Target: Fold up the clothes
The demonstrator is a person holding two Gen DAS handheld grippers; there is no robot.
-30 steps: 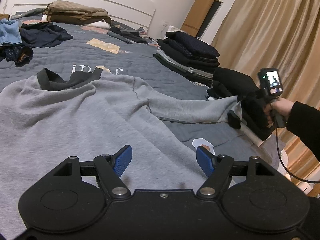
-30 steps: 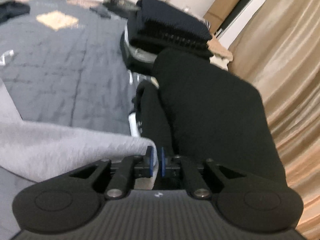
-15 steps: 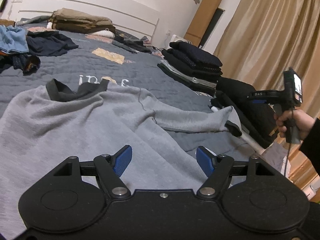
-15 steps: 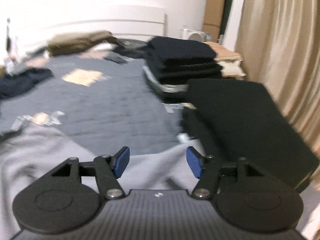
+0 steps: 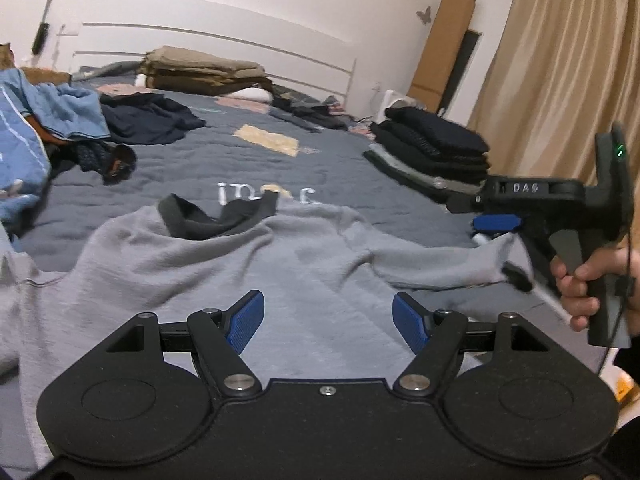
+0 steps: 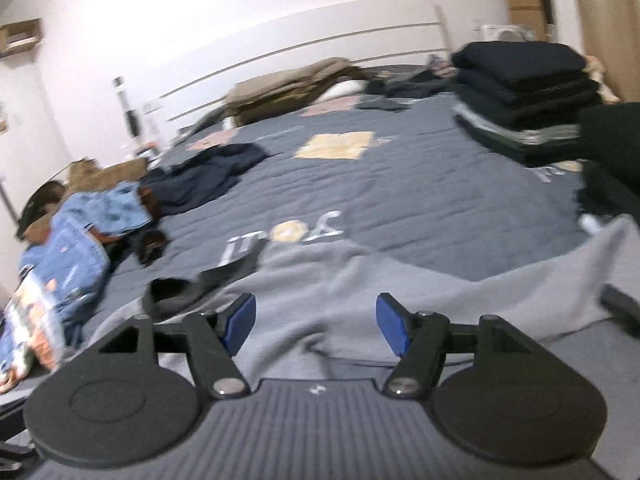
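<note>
A grey sweatshirt with a dark collar lies spread on the blue-grey bedspread. Its sleeve stretches out to the right and ends in a dark cuff. My left gripper hovers open over the sweatshirt's body, with nothing between its blue pads. My right gripper is over the sweatshirt near the shoulder; its jaws are opening and hold nothing. In the left wrist view a hand holds that right gripper just above the cuff.
A stack of folded dark clothes sits at the bed's right side, with a black garment in front of it. Blue garments and a dark crumpled one lie left. A tan folded pile lies by the headboard. Beige curtains hang right.
The right gripper, shut on the sleeve's cuff a second ago, has opened and let it go, then swung left towards the sweatshirt's body. The left gripper stayed open, shifting slightly.
</note>
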